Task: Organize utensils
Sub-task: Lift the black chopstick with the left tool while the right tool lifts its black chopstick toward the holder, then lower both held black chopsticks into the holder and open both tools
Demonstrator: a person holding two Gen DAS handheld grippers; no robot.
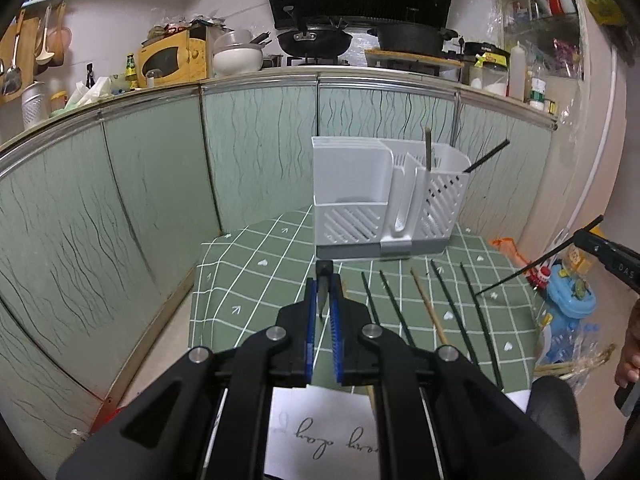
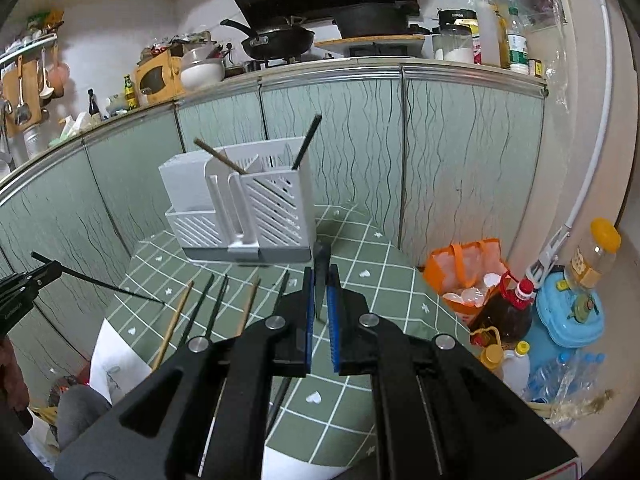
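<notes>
Over the worktop [image 1: 248,272], with left claw [image 1: 325,280] and right claw [image 2: 320,270] each clenched on a dark chopstick [image 1: 322,300], tip one upright, aim for the holder's [image 1: 348,184] right slotted bin beside the standing sticks [image 1: 429,148], release low; loose chopsticks [image 1: 428,304] next

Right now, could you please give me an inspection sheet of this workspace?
Surface: green grid tablecloth, a printed white sheet at its near edge.
Job's things: white utensil caddy holds a wooden chopstick and a black chopstick; more chopsticks lie in a row on the cloth.
Clutter: orange bag, oil bottle and blue container beside the table.
Grippers: left gripper and right gripper each shut on a black chopstick.
Cables: nothing seen.
Surroundings: green cabinet doors, stove with wok, yellow microwave.
</notes>
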